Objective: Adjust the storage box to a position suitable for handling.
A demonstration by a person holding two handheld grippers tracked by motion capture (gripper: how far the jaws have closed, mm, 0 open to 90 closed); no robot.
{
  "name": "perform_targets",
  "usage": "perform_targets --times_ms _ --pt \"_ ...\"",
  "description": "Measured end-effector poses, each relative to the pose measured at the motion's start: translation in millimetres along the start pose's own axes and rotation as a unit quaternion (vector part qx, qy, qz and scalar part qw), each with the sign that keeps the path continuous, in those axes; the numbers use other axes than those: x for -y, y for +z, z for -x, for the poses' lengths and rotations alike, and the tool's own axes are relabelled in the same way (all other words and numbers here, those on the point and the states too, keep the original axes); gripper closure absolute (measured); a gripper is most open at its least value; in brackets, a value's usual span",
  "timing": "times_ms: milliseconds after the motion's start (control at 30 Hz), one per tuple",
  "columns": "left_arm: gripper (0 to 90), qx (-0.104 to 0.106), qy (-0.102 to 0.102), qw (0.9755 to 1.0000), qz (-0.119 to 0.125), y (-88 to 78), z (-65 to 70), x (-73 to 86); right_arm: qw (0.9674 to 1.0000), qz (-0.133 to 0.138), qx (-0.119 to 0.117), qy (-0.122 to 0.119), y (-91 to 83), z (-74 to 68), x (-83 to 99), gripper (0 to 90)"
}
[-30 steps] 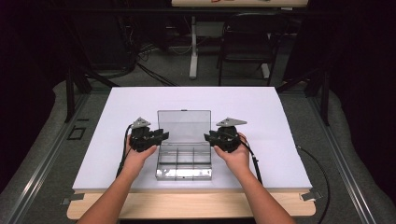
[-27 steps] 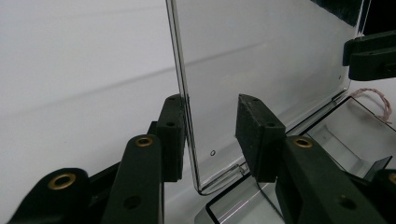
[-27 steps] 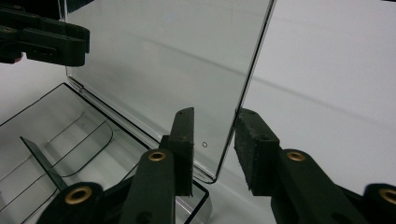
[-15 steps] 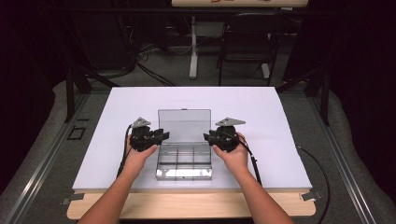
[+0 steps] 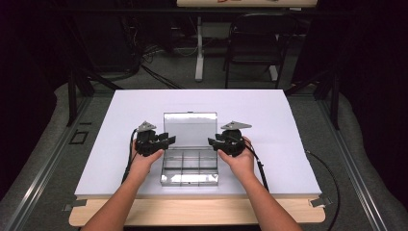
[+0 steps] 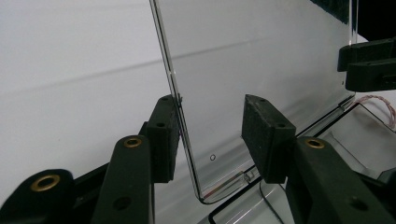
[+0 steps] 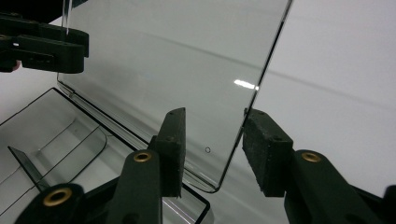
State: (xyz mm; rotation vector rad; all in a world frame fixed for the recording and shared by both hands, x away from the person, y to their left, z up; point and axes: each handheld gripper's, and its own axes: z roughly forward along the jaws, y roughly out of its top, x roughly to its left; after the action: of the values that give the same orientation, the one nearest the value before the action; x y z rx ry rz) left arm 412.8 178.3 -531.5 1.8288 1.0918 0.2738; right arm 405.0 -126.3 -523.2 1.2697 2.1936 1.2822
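Right now a clear plastic box (image 5: 190, 166) sits on the white table (image 5: 288, 125), near the person's edge. Its lid (image 5: 190, 129) is open and stands up at the back. Little walls split the inside of the box into small rooms.

On the left side of the box is the left gripper (image 5: 162, 140), held in the person's left hand (image 5: 144, 161). Its jaws have just been opening. In the left gripper view (image 6: 210, 135), the left edge of the lid (image 6: 173, 84) stands between the two jaws. The edge is right up against the left pad, maybe touching it, and the right pad is well apart from the lid. So this gripper is open and does not squeeze the lid.

On the right side of the box is the right gripper (image 5: 215, 142), held in the right hand (image 5: 240, 161). Its jaws have just been opening too. In the right gripper view (image 7: 212, 149), the right edge of the lid (image 7: 261, 79) stands between the jaws. It is just beside the right pad, and the left pad is apart from it. This gripper is open too.

The two grippers point at each other across the lid.
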Motion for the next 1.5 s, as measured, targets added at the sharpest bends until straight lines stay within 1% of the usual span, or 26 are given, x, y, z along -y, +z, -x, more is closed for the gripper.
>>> perform_targets --times_ms 67,133,367,600,733,900,1067,1267,1333,1500 --pt "56.6 0.0 0.0 1.0 -0.001 0.4 0.1 0.0 1.0 -0.001 0.0 0.0 0.2 -0.3 -0.1 59.5" --pt "55.3 -0.005 0.002 1.0 -0.001 1.3 1.1 0.1 1.0 -0.002 0.001 0.0 0.7 -0.4 -0.1 58.9" --pt "52.9 -0.006 -0.002 1.0 -0.004 3.3 1.5 0.3 1.0 -0.002 0.005 -0.003 2.7 -0.8 0.4 58.1" --pt "50.2 -0.008 0.003 1.0 -0.002 5.7 1.8 1.4 1.0 -0.002 0.004 0.0 4.3 -0.8 0.9 55.9" --pt "48.9 -0.009 0.002 1.0 -0.001 7.0 2.1 2.0 1.0 -0.003 0.005 -0.001 5.7 -0.8 1.5 54.7" --pt "48.0 -0.006 0.0 1.0 -0.002 8.0 1.3 2.3 1.0 -0.003 0.0 0.004 6.9 0.1 1.8 53.8" --pt "47.8 -0.004 0.0 1.0 -0.002 8.6 0.2 2.6 1.0 -0.005 0.004 -0.001 7.6 0.2 2.2 53.8" --pt "47.2 0.0 -0.006 1.0 -0.003 9.8 -1.2 3.0 0.9999 -0.005 -0.003 0.009 8.9 2.6 2.5 53.7" --pt "46.7 0.0 -0.006 1.0 -0.003 10.4 -1.4 3.3 0.9998 -0.004 -0.009 0.015 9.5 3.5 2.7 52.4" --pt "46.1 0.007 -0.015 0.9999 -0.003 12.0 -4.1 4.1 0.9998 -0.005 -0.008 0.017 11.4 3.7 3.4 51.8"
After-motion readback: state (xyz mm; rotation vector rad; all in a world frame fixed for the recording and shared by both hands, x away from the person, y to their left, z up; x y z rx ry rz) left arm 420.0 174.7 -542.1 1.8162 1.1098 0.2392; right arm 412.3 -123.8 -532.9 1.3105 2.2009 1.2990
